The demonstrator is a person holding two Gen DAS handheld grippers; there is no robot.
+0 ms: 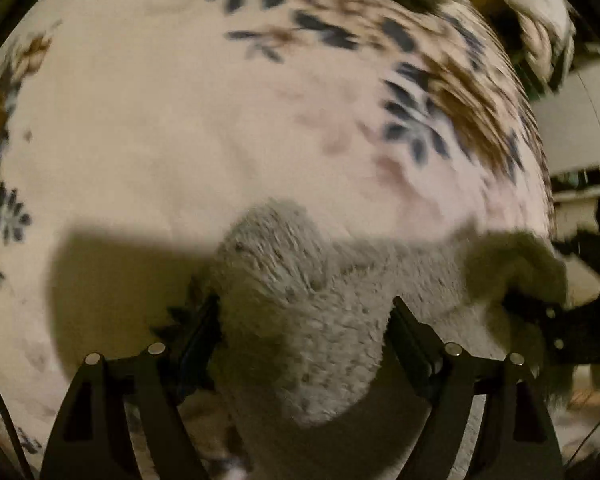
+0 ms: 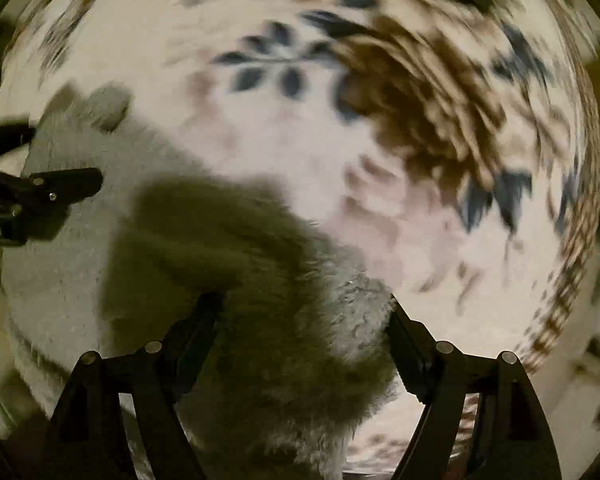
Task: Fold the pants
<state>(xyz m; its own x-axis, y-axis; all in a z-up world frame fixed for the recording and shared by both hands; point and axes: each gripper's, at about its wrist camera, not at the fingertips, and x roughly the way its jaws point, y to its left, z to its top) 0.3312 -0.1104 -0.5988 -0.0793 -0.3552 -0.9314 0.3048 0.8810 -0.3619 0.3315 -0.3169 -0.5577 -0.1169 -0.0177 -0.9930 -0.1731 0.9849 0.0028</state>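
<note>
Pants (image 1: 300,340) fluffy grey fleece, soft, limp, bulky, likely light; will sag and bunch, so you take thick edge, not loose pile. Left gripper (image 1: 304,312) and right gripper (image 2: 304,312) each clamped on fabric bunch, pants hung between them above floral blanket (image 1: 160,120). Frames blurred. Nothing on blanket blocks you; room clutter at far edge.
</note>
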